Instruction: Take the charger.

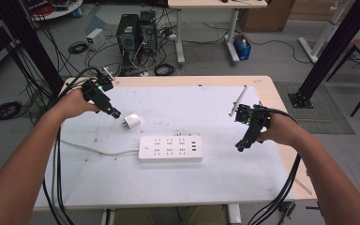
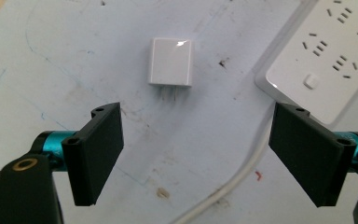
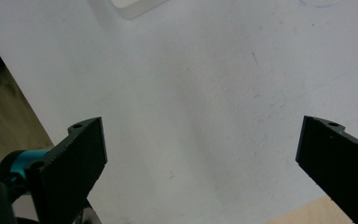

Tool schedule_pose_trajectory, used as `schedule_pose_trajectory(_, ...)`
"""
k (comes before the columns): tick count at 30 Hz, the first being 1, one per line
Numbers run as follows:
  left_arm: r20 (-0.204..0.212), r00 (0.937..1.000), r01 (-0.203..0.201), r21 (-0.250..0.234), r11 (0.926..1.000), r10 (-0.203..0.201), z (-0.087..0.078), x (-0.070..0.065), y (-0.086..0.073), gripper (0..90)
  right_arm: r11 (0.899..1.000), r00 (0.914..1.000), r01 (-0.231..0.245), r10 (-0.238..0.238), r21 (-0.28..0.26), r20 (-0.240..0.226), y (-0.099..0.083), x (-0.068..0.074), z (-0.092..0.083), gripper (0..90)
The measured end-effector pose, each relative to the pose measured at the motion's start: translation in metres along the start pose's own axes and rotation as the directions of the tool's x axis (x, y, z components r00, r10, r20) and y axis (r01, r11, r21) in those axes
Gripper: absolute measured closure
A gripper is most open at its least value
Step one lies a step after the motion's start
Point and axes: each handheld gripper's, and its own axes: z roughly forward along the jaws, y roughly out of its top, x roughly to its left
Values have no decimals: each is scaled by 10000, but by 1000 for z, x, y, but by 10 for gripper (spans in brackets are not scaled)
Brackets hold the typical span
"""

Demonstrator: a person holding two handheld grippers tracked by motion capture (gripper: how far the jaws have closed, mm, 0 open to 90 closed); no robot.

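While my left tongs (image 2: 193, 154) gape empty below the white charger (image 2: 171, 62) at upper centre, I should straddle its sides squarely; my right tongs (image 3: 200, 168) hang wide, holding nothing.

no readable text, brands or numbers anywhere. white charger (image 2: 170, 61), centre top of the left gripper view: blank face, just glare. power strip (image 2: 324, 56), upper right there: only socket slots and a plain button, no print; in the high view it sits mid-frame, too small to show any marking. white table sheet (image 3: 205, 93): scuffs only
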Motion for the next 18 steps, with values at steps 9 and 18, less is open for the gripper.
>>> schedule_pose_trajectory(9, 51, 10000, -14, 121, 9999, 13, 24, 13, 8, 179, 9999, 9999, -120, 120, 84, 52, 1, -1, 1, 11)
schedule_pose_trajectory(18, 200, 9976, -667, 543, 9963, 657, 55, 14, 15, 179, 9998, 10000, -32, 32, 175, 17, 7, -1, 5, 11)
